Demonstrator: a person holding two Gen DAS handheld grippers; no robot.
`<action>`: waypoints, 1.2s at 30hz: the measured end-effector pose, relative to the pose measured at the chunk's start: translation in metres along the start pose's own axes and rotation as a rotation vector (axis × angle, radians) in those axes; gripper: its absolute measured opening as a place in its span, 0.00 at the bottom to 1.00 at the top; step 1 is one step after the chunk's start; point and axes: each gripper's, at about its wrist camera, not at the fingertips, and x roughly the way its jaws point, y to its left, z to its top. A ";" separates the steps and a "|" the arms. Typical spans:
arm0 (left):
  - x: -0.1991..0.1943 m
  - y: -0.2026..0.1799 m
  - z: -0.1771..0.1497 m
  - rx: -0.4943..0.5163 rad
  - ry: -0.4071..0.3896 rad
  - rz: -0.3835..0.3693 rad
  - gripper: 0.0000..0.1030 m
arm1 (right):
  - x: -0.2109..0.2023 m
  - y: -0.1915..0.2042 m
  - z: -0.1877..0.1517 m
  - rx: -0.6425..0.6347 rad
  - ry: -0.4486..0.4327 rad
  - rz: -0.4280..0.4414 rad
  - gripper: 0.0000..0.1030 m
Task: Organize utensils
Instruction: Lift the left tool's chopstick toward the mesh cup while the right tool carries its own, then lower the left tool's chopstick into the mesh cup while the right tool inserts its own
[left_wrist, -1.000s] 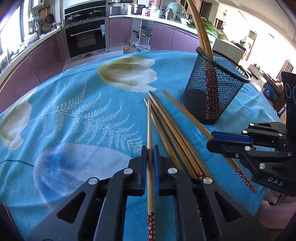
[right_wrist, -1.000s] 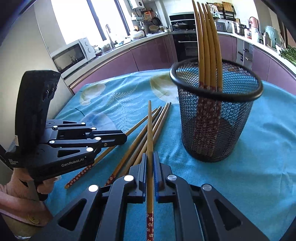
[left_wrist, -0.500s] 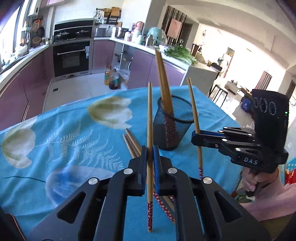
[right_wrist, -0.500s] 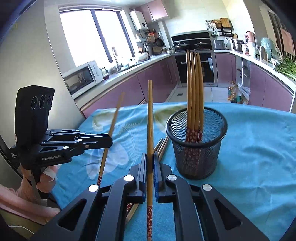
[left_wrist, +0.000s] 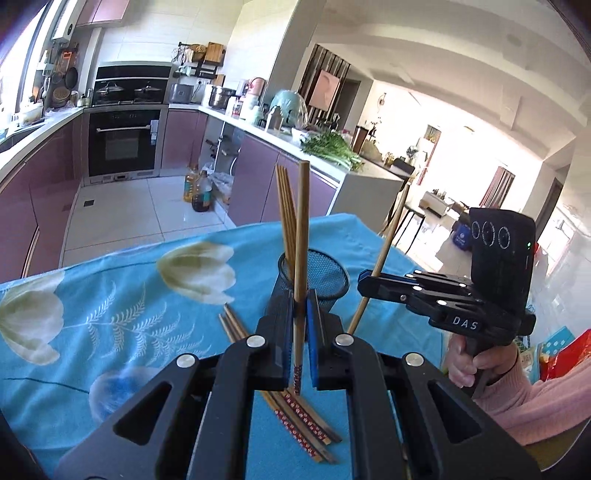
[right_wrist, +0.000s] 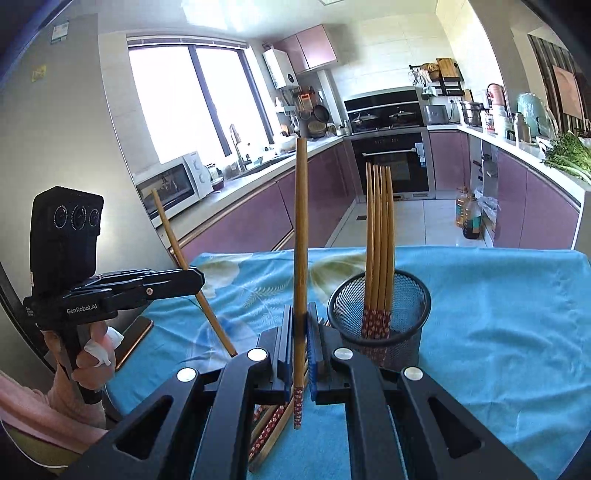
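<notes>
My left gripper (left_wrist: 300, 314) is shut on a wooden chopstick (left_wrist: 301, 236) that stands nearly upright, its red patterned end down. My right gripper (right_wrist: 301, 332) is shut on another chopstick (right_wrist: 301, 240), also upright. Both are held above the table, short of the black mesh cup (right_wrist: 380, 332), which holds several chopsticks (right_wrist: 378, 240). In the left wrist view the cup (left_wrist: 328, 275) lies just behind my held stick, and the right gripper (left_wrist: 364, 282) shows at the right with its chopstick (left_wrist: 384, 254) slanted. The left gripper (right_wrist: 199, 277) shows at the left of the right wrist view. Several loose chopsticks (left_wrist: 295, 406) lie on the cloth below.
A blue flowered tablecloth (right_wrist: 498, 314) covers the table. A phone (right_wrist: 133, 339) lies at its left edge. A person's hands (left_wrist: 476, 365) in pink sleeves hold the gripper handles. Purple kitchen cabinets (right_wrist: 517, 206) and oil bottles (left_wrist: 201, 190) on the floor stand beyond the table.
Both grippers rose off the table, each carrying its chopstick, and tipped back so the sticks stand upright. The cup and loose chopsticks now sit lower and farther off.
</notes>
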 end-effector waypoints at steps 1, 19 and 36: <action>0.000 -0.001 0.003 0.000 -0.009 -0.005 0.07 | -0.001 -0.001 0.002 -0.003 -0.006 -0.002 0.06; 0.010 -0.032 0.074 0.064 -0.125 -0.046 0.07 | -0.025 -0.013 0.051 -0.061 -0.136 -0.050 0.06; 0.056 -0.046 0.075 0.137 -0.028 0.030 0.07 | 0.009 -0.036 0.053 -0.061 -0.063 -0.144 0.06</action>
